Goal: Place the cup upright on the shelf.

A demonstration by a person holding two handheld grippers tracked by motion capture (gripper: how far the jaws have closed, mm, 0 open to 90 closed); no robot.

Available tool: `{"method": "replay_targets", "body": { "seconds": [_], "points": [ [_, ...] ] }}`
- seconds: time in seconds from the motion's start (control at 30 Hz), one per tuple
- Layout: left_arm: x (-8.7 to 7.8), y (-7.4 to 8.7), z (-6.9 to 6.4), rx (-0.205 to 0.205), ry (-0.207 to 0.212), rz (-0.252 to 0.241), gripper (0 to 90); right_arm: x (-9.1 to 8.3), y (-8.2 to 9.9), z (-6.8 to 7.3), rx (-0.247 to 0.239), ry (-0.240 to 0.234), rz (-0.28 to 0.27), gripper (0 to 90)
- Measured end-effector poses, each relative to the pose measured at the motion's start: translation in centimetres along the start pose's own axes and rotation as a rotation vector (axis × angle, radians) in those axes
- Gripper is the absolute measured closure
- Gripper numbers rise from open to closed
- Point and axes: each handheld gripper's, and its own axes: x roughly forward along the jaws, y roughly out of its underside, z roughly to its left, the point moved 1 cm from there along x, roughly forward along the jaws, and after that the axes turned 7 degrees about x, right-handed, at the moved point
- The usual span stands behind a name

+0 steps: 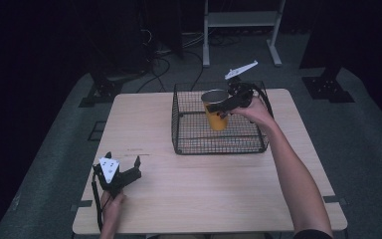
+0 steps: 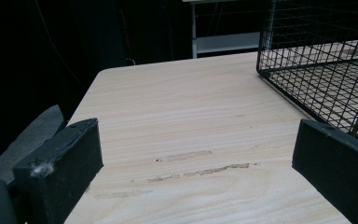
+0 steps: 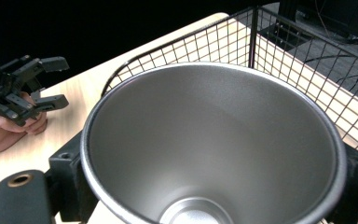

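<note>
A yellow cup (image 1: 218,122) with a steel inside (image 3: 214,140) hangs upright over the black wire basket (image 1: 219,147), its base within the basket walls. My right gripper (image 1: 220,108) is shut on it, and one black pad (image 3: 70,182) presses the cup's outer wall on each side. At the table's front left, my left gripper (image 1: 123,159) rests low with its jaws wide apart and nothing between them. In the left gripper view, only bare wood lies between its fingers (image 2: 60,168). The right gripper view also shows that left gripper (image 3: 37,81) far off, held by a hand.
The light wooden table (image 1: 204,189) has bare surface in front of and left of the basket (image 2: 317,56). Faint scuff marks (image 2: 200,170) cross the wood. A white metal stand (image 1: 241,22) and cables sit on the dark floor beyond.
</note>
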Motion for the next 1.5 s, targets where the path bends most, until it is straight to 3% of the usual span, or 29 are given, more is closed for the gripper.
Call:
{"method": "replay_targets", "body": {
  "seconds": [0.6, 0.9, 1.5],
  "points": [
    [0.0, 0.0, 0.0, -0.001, 0.002, -0.002, 0.8, 3.8, 1.3, -2.4, 0.058, 0.029, 0.044, 12.2],
    [-0.1, 0.0, 0.0, -0.004, -0.001, 0.000, 0.8, 4.6, 2.2, -3.4, 0.098, 0.030, 0.038, 12.0],
    [-0.1, 0.0, 0.0, -0.003, 0.000, -0.002, 0.8, 5.7, 2.7, -4.0, 0.076, 0.108, 0.084, 10.7]
  ]
}}
